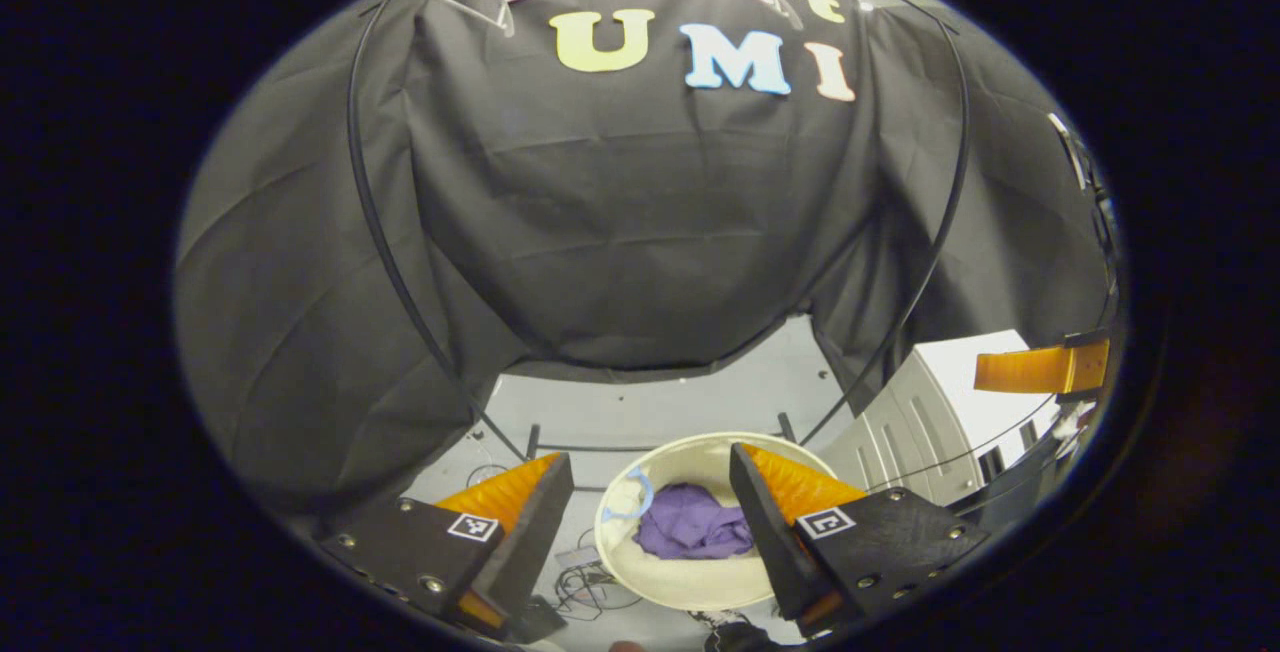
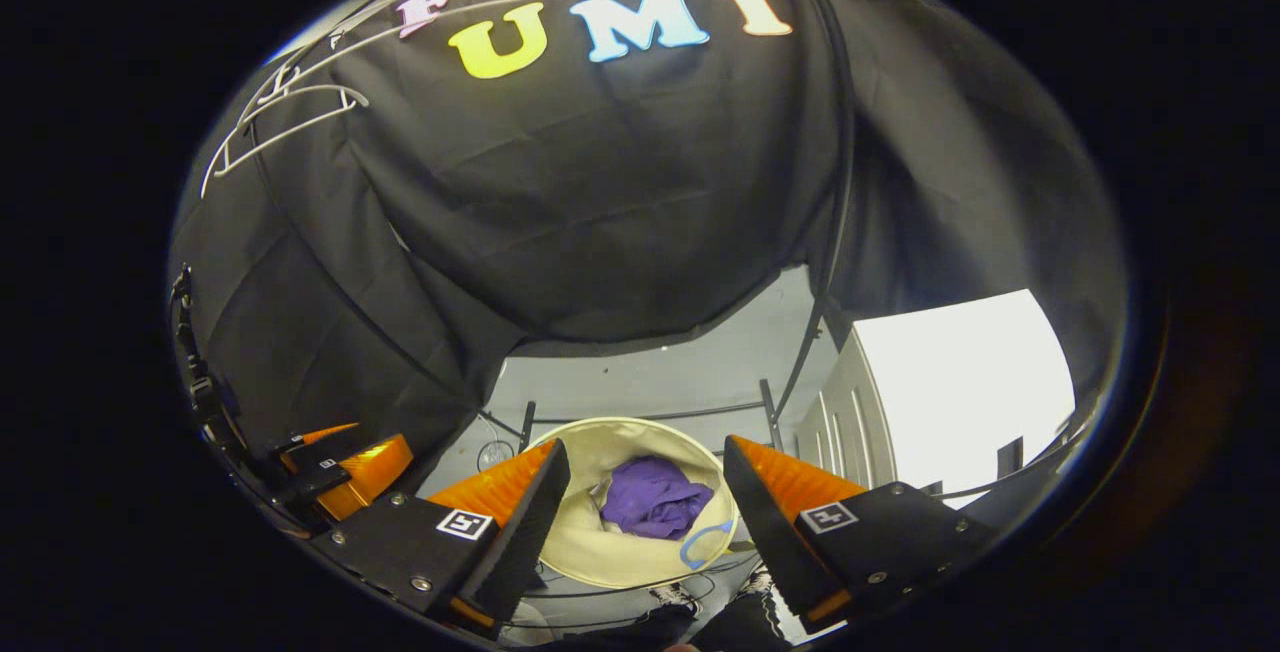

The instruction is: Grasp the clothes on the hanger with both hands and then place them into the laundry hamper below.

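I count one laundry hamper point(image 1: 690, 587) on the floor, round and cream. One purple garment point(image 1: 692, 527) inside it, bunched. One light blue loop point(image 1: 632, 497) at the hamper's rim. White wire hangers point(image 2: 290, 112) on the rail, far left: at least two, exact number unclear. Two grippers: left gripper point(image 1: 650, 477), right gripper point(image 2: 645, 462), each with two jaws.

Clothes point(image 1: 692, 524) lie inside the laundry hamper point(image 1: 690, 587) on the floor, in front of the booth's cloth wall point(image 1: 640, 232), hangers point(image 2: 285, 117) up top-left.
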